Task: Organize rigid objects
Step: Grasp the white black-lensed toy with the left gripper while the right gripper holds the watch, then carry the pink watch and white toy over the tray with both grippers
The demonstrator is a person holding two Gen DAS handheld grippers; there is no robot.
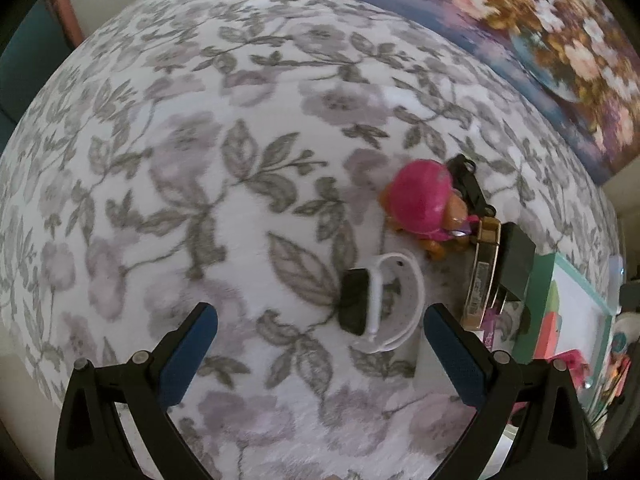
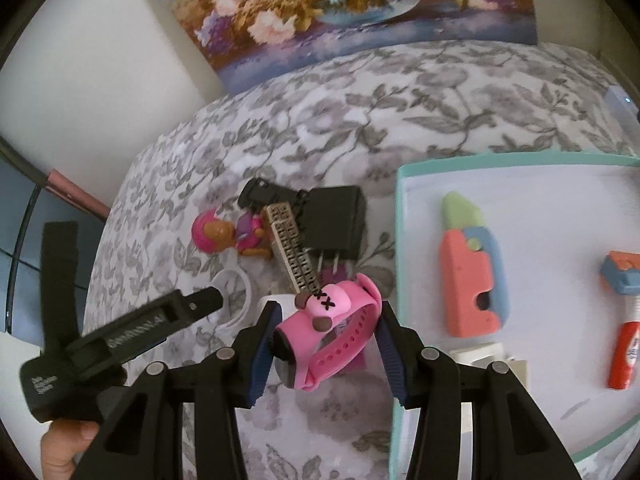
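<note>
Floral blanket point(image 1: 168, 184) in grey and white, covering the whole surface under everything. Flower painting point(image 2: 344, 8) leaning at the far edge against the wall. Teal-rimmed white tray point(image 2: 560, 216) lying on the blanket at the right, holding a coral-and-blue foam toy point(image 2: 468, 276), a smaller blue-and-orange piece point(image 2: 622, 276) and a red tube point(image 2: 624, 354).

Left gripper point(image 1: 320, 354) hovering low over the blanket, blue pads far apart, nothing between them. Just ahead of it, a white-strapped watch point(image 1: 380, 304) with dark face, lying on its side on the blanket.

Right gripper point(image 2: 326, 354) closed around a pink watch point(image 2: 328, 332), with a pink cartoon charm on its band; both fingers point(image 2: 262, 354) pressing the band, watch lifted just beside the near-left corner of the tray.

Small cluster on the blanket left of the tray: black charger plug point(image 2: 336, 220) with prongs toward the camera, gold studded clip point(image 2: 292, 252) lying across it, black clip-like part point(image 2: 264, 192) behind, and a pink-helmeted dog figure point(image 2: 224, 232) touching the gold clip. Not possible to tell if the black part touches the plug.
</note>
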